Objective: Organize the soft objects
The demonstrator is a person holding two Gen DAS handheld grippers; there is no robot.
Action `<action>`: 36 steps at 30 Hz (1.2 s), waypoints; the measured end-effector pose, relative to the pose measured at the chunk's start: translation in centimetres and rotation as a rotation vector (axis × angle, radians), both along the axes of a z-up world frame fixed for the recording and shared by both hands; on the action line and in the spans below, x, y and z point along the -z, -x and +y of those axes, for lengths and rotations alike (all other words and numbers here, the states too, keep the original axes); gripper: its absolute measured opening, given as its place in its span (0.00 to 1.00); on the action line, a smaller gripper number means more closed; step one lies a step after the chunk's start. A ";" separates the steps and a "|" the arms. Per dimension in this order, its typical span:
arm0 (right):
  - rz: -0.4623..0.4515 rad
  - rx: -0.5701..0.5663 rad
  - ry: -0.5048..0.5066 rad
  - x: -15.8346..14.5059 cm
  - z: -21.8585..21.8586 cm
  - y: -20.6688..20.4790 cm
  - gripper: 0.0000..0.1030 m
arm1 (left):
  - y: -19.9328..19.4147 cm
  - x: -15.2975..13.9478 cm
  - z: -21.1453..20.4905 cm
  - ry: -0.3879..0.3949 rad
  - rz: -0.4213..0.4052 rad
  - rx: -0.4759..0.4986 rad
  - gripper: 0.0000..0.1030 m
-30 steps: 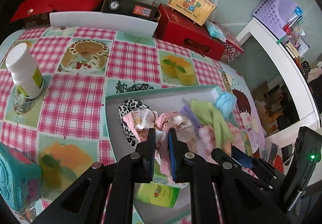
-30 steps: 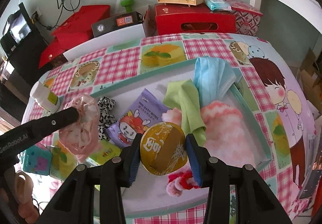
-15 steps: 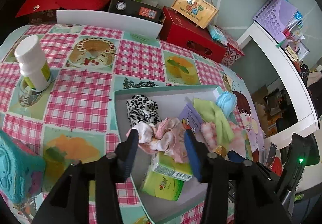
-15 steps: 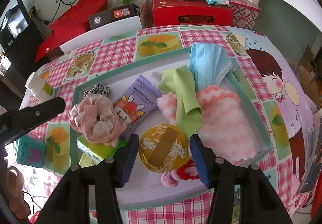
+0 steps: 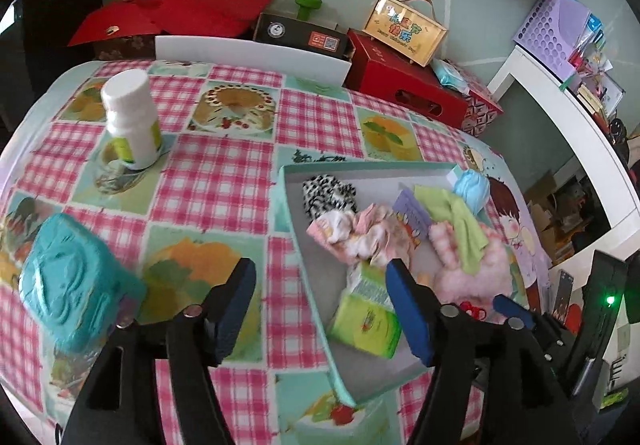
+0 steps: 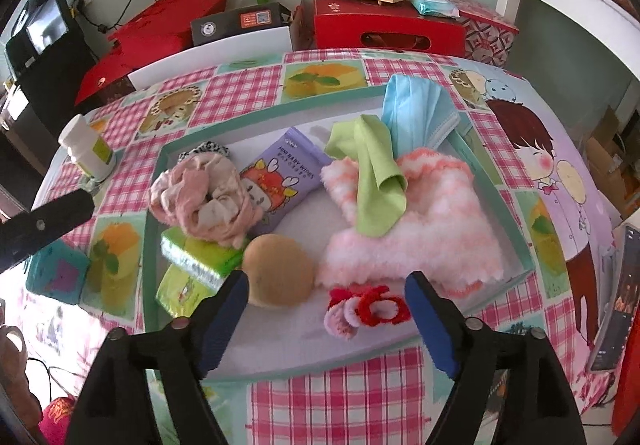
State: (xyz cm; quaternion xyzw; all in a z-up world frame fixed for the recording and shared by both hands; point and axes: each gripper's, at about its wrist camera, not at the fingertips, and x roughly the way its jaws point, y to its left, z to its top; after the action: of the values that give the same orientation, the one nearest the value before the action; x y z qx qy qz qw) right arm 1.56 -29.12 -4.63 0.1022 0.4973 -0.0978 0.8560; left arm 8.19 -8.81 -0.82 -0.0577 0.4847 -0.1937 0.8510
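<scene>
Checked tablecloth (image 6: 320,397), one tray (image 6: 516,229), two tissue packs (image 6: 192,265)

Home: cartoon tablecloth (image 5: 224,181), gift boxes (image 6: 384,29).

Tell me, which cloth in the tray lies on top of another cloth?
The green cloth. It is draped over the fluffy pink towel; the blue mask lies behind it and the pink scrunchie sits apart.

The right gripper (image 6: 326,319) hangs over the near edge of the teal tray (image 6: 516,233), its fingers (image 6: 224,319) opening with nothing pressed between them. Just beyond lie a round tan bun (image 6: 278,271) and a red-and-pink hair tie (image 6: 366,309). A green cloth (image 6: 372,185) rests on the fluffy pink towel (image 6: 420,229).
</scene>
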 end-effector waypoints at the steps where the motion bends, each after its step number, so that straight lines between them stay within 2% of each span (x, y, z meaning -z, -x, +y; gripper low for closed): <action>1: -0.003 -0.003 0.001 -0.1 0.2 0.3 0.85 | 0.4 0.0 0.3 -0.010 -0.005 -0.002 0.71; 2: -0.004 -0.005 0.003 -0.1 0.3 0.5 0.85 | 0.8 0.0 0.5 -0.023 -0.010 -0.003 0.72; 5: -0.001 -0.011 0.007 -0.1 0.7 1.3 0.86 | 1.9 0.0 0.9 -0.050 -0.020 -0.004 0.82; 14: -0.014 -0.025 0.023 -1.1 1.7 3.5 0.91 | 4.6 0.7 2.2 -0.078 0.015 -0.001 0.82; 19: -0.013 -0.040 0.034 -1.6 2.4 4.5 0.91 | 5.7 0.7 2.8 -0.141 0.006 -0.031 0.82; 24: -0.012 -0.045 0.042 -2.0 2.9 5.4 0.91 | 6.6 0.9 3.5 -0.149 0.016 -0.035 0.82; 27: -0.005 -0.049 0.048 -2.0 3.2 5.8 0.97 | 7.1 0.9 3.8 -0.170 0.010 -0.044 0.82; 31: -0.002 -0.052 0.054 -2.2 3.4 6.3 0.97 | 7.8 0.7 4.3 -0.182 0.003 -0.068 0.82; 36: 0.002 -0.057 0.060 -2.3 3.7 6.8 0.97 | 8.8 0.5 4.6 -0.233 -0.022 -0.086 0.82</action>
State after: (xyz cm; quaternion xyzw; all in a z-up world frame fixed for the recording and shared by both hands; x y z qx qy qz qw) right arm -5.22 -25.46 -2.33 0.0621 0.4976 -0.0882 0.8606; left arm -0.59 -4.21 -1.33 0.0227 0.4916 -0.0999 0.8648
